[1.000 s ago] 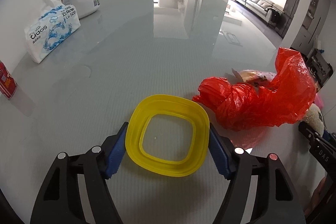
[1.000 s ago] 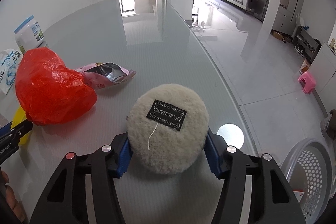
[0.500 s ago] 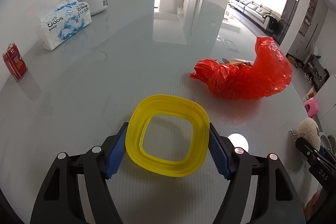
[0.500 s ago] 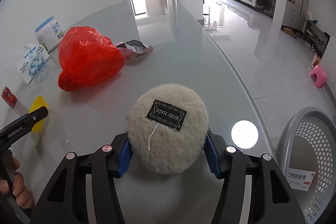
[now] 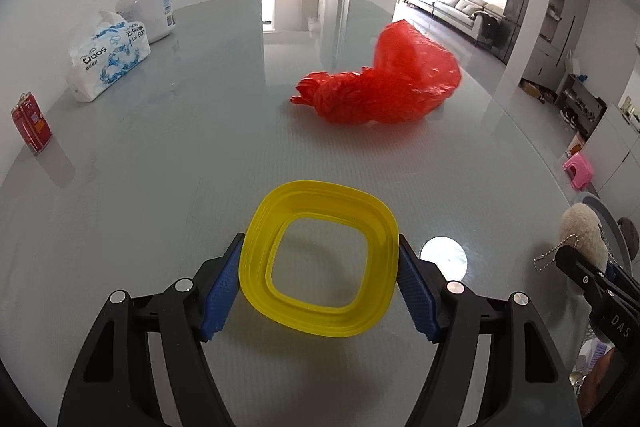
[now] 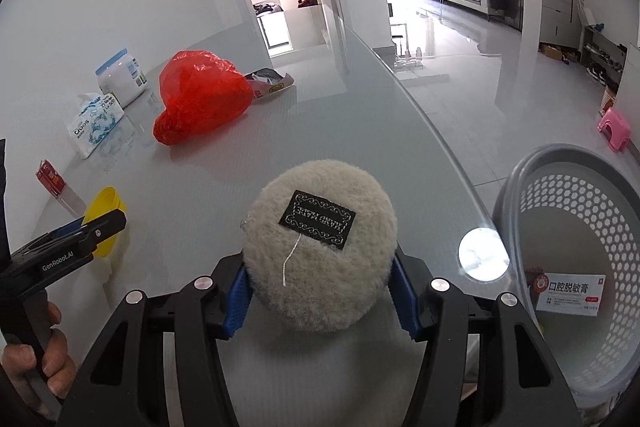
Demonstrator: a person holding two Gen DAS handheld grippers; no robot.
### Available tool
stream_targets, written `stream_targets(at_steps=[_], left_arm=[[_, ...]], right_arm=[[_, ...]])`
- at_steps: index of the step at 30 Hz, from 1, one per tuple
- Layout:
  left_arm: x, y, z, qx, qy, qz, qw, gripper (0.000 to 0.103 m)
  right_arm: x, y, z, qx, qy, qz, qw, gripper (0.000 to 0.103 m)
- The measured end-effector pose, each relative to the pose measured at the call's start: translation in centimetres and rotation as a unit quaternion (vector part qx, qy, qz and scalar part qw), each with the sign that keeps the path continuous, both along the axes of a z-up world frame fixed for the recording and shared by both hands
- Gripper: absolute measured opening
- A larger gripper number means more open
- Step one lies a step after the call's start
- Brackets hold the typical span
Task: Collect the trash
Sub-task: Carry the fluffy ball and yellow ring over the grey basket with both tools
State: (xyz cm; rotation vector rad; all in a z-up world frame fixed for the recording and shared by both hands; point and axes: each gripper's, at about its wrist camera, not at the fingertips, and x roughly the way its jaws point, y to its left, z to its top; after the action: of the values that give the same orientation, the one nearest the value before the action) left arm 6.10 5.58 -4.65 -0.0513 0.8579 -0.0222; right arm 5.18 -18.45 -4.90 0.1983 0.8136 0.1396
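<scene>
Carry step, by my read: both loads held above the glass table (image 6: pixel 400 131). R gripper (image 6: pixel 320 289) clamps fluffy round pouch (image 6: pixel 320 259), label up; no clear long axis. L gripper (image 5: pixel 319 293) pinches yellow square rim (image 5: pixel 320 257) flat, opening up. Next: swing right, over grey basket (image 6: pixel 516 187), then release.
</scene>
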Motion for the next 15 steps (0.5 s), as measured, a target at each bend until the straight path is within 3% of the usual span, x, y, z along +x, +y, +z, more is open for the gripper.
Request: stream_targets(at_steps=[7, 15], left_arm=[[-2.7, -6.0, 1.2, 0.003, -0.022, -0.065, 0.9976, 0.069], [-4.0, -14.8, 1.7, -0.007, -0.031, -0.167, 0.9854, 0.069]], right_arm=[[-4.6, -5.1, 0.7, 0.004, -0.020, -0.045, 0.999, 0.057], [-9.2, -12.3, 0.7, 0.011, -0.020, -0.130, 0.991, 0.057]])
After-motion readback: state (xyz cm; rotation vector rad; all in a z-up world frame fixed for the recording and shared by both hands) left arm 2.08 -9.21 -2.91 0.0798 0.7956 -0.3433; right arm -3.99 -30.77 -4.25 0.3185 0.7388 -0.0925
